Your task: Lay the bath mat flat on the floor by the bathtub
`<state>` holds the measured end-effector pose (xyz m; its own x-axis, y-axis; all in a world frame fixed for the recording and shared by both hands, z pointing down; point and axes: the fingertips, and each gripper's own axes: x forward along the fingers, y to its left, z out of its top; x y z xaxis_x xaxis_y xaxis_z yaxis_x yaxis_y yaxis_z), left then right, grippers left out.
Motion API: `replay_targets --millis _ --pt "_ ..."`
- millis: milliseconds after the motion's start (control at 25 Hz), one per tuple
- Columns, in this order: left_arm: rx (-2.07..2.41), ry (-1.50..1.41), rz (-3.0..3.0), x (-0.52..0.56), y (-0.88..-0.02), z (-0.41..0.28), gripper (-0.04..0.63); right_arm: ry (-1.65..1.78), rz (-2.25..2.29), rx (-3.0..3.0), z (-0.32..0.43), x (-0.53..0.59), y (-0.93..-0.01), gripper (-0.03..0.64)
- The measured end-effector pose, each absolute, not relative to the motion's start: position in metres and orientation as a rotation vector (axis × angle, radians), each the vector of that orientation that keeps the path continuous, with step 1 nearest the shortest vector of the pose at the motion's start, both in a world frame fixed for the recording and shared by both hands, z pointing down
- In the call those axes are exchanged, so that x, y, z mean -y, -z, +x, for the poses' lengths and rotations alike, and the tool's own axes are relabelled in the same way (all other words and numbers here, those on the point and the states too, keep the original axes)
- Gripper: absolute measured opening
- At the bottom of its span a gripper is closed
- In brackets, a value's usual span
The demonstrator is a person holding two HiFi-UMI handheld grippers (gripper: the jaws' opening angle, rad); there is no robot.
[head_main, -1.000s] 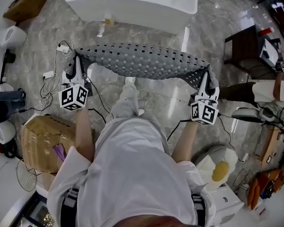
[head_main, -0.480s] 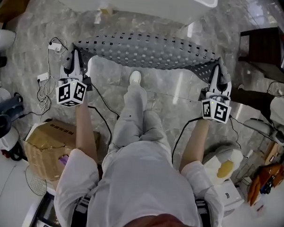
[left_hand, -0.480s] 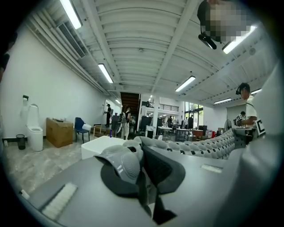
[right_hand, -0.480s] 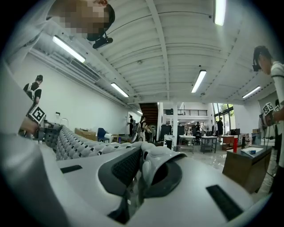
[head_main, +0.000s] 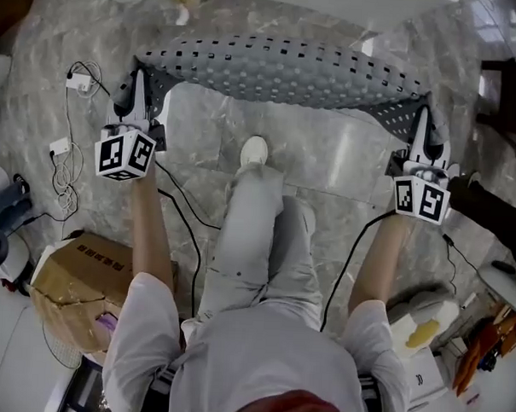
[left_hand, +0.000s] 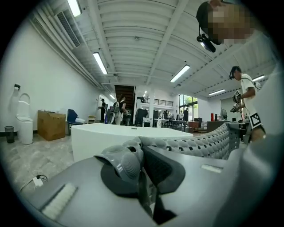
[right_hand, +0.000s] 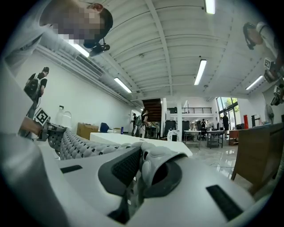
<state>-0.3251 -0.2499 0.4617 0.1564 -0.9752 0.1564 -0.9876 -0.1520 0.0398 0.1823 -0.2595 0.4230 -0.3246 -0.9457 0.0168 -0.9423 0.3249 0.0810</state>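
Here's the bath mat (head_main: 281, 69), stretched taut and held up off the marble floor (head_main: 328, 161), just in front of the bathtub (left_hand: 95, 139) and running along its side. The left gripper (head_main: 137, 78) is clenched on the corner toward the tub's left. The right gripper (head_main: 424, 118) is clamped on the opposite corner. The person's shoe (head_main: 254, 151) stands farther from the tub than the mat.

Grey marble floor (head_main: 201, 134), white ribbed ceiling (left_hand: 133, 44)
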Motion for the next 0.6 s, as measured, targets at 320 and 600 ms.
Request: replay_targets --millis 320,600 --pt "1.894 -0.201 2.393 0.276 -0.643 -0.305 0.017 0.07 1.823 2.519 0.205 0.281 -0.625 0.021" --pt "1.85 -0.235 2.407 0.283 -0.753 -0.295 0.017 0.021 1.794 2.511 0.217 0.288 -0.737 0.021"
